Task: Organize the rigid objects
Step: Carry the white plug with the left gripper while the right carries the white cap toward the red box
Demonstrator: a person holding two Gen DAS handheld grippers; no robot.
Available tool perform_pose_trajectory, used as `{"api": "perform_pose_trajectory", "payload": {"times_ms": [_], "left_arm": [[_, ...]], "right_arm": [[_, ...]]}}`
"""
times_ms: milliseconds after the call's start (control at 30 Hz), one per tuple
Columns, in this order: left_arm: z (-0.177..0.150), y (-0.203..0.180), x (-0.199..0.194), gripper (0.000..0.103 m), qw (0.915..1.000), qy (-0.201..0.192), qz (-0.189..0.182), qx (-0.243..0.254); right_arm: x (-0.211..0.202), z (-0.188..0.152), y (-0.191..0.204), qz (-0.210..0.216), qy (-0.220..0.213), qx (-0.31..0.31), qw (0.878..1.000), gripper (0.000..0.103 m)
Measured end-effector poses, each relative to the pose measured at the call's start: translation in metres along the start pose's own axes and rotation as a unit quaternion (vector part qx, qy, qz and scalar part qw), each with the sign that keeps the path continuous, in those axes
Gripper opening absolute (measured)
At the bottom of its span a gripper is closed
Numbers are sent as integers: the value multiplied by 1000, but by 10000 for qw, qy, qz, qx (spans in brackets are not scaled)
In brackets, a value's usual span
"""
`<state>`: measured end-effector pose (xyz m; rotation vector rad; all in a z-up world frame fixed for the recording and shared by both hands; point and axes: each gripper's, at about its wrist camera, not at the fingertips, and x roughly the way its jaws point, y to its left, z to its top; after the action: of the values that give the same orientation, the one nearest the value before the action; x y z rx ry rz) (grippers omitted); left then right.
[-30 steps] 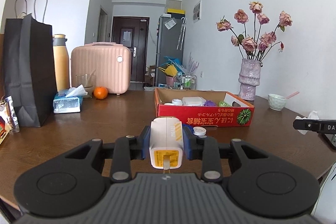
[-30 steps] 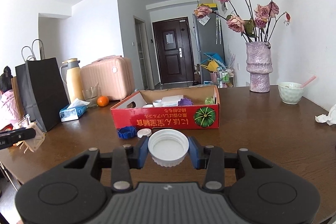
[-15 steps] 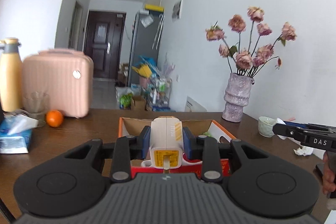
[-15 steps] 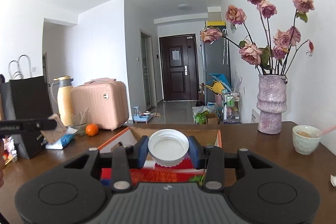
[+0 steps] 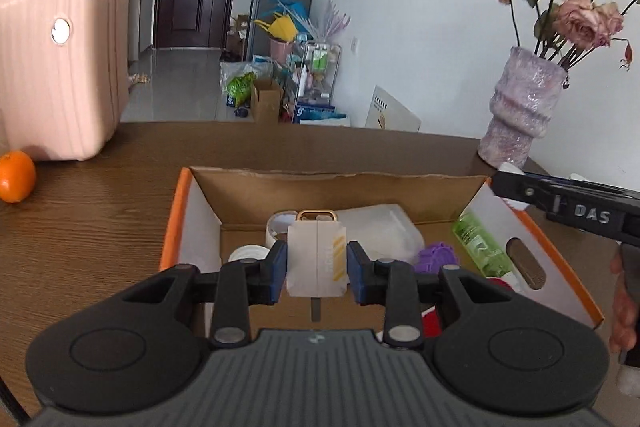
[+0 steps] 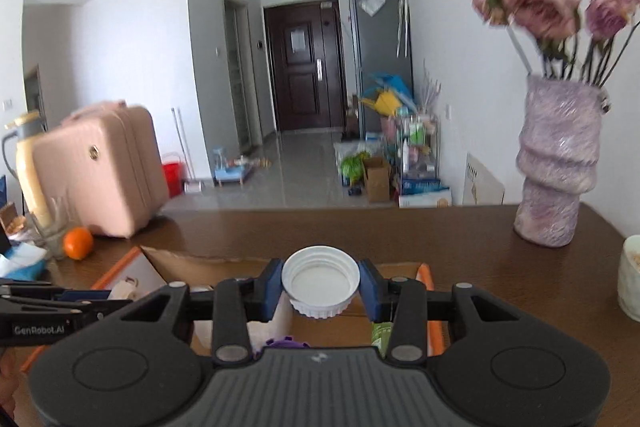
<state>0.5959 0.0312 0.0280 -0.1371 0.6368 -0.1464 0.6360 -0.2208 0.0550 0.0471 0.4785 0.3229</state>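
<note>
Box (image 5: 532, 239) holds green bottle (image 5: 478, 245), purple piece (image 5: 436, 255), white lids (image 5: 250, 251)

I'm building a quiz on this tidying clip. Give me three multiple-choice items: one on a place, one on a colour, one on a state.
1. Where is the orange?
A. on the table beside the pink case
B. in the cardboard box
C. in the vase

2. What colour is the lid in the right claw?
A. blue
B. white
C. green

3. The left claw is:
A. open and empty
B. shut on the small white container
C. out of view

Key: 1 A, it sits on wood by the case; 2 B, plainly white; 3 B, pads press its sides.
</note>
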Motion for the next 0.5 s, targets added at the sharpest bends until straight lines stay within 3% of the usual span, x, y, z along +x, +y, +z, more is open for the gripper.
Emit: {"api": "perform_pose_trajectory", "payload": {"times_ms": [167,200,233,300,500], "left_arm": [[-7,3,15,39,9998,113,84,-114],[-7,4,13,46,9998,65,33,-165],[-6,6,12,54,9998,52,-14,-178],[-6,9,11,57,9996,56,2,-286],[-6,8,11,58,9996,98,-37,-275]], "right_arm": [[46,-12,4,-87,664,-151,9976,42],[47,-11,3,-95,716,-67,9974,49],[44,-12,3,-139,599,-51,9981,67],[40,-12,0,-147,445,77,9989,83],[42,-14,-4,-114,489,175,9986,79]]}}
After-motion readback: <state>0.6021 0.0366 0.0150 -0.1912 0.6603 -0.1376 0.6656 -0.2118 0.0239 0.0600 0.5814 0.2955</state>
